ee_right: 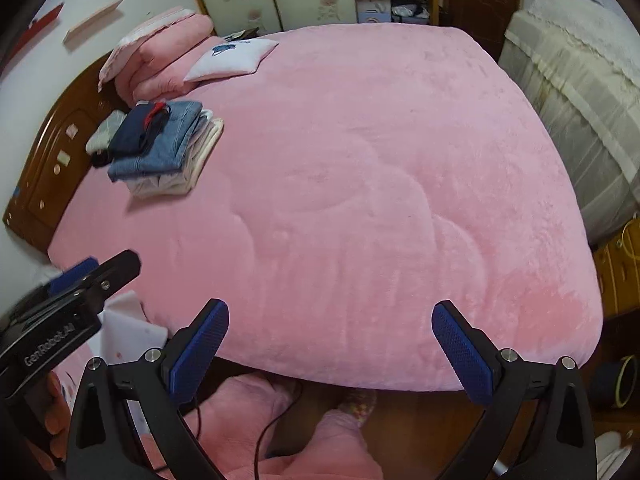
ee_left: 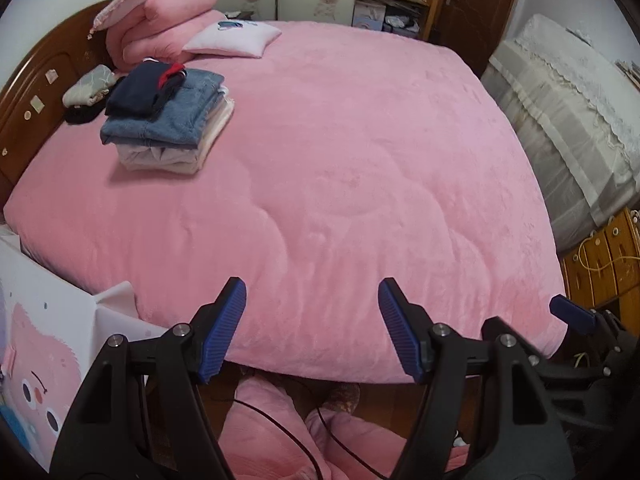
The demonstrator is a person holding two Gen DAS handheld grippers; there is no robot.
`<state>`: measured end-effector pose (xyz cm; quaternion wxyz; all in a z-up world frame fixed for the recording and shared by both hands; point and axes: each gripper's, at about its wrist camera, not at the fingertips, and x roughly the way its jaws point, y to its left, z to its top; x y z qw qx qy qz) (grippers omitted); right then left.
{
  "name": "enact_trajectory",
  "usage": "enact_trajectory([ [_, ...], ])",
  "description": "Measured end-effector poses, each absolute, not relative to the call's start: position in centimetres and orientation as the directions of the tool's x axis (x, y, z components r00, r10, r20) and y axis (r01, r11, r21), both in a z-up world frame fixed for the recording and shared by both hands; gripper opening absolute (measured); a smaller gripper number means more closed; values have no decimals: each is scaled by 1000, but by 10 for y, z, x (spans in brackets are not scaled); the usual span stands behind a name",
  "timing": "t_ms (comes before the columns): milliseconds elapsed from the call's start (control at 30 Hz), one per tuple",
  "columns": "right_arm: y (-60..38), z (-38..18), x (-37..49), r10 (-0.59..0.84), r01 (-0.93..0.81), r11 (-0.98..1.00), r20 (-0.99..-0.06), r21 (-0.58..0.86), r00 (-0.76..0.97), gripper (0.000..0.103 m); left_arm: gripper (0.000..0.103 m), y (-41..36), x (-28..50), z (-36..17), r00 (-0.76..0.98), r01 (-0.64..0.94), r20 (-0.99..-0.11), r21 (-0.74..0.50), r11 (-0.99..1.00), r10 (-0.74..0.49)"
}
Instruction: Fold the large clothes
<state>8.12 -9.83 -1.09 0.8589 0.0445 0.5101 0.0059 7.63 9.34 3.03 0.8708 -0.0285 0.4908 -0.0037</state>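
Note:
A stack of folded clothes (ee_left: 168, 120) lies on the pink bed (ee_left: 340, 184) at the far left, near the headboard: a dark navy item on top, blue denim under it, white pieces below. It also shows in the right wrist view (ee_right: 164, 148). My left gripper (ee_left: 312, 328) is open and empty, held over the bed's near edge. My right gripper (ee_right: 330, 354) is open and empty, also at the near edge. The right gripper's finger (ee_left: 572, 314) shows at the right in the left wrist view. The left gripper (ee_right: 80, 280) shows at the left in the right wrist view.
Pink folded quilts (ee_left: 160, 20) and a small white pillow (ee_left: 234, 40) lie at the head of the bed. A wooden headboard (ee_left: 36, 92) is at left. A covered bed or sofa (ee_left: 568, 128) stands at right. A white box (ee_left: 52, 344) is at near left. Cables (ee_left: 280, 420) run over the floor below.

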Motion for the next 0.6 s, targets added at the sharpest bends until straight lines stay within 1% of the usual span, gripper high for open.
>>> enact_trajectory([
  [167,-107,-11,74,19,49,998,-879,48,476,103,66,82,74,29,510,-10,-860,-46,999,-34],
  [200,-109,-11,73,17,53,997,-876,49,482,103,67,82,76,28,511,-7,-859,-46,999,-36],
  [267,-113,-10,71,15,62,997,-872,51,489,103,72,79,78,27,503,-7,-864,-46,999,-36],
  [400,-121,-8,69,5,81,995,-873,50,488,103,73,76,83,24,496,21,-868,-37,999,-42],
  [433,-124,-7,69,6,91,994,-875,57,484,103,75,73,83,23,492,31,-870,-30,999,-42],
  [467,-126,-7,70,1,99,994,-880,55,476,103,77,72,84,22,486,36,-873,-26,999,-40],
  [600,-137,-18,80,11,127,990,-917,68,400,103,78,70,92,10,441,37,-897,-14,999,-28],
])
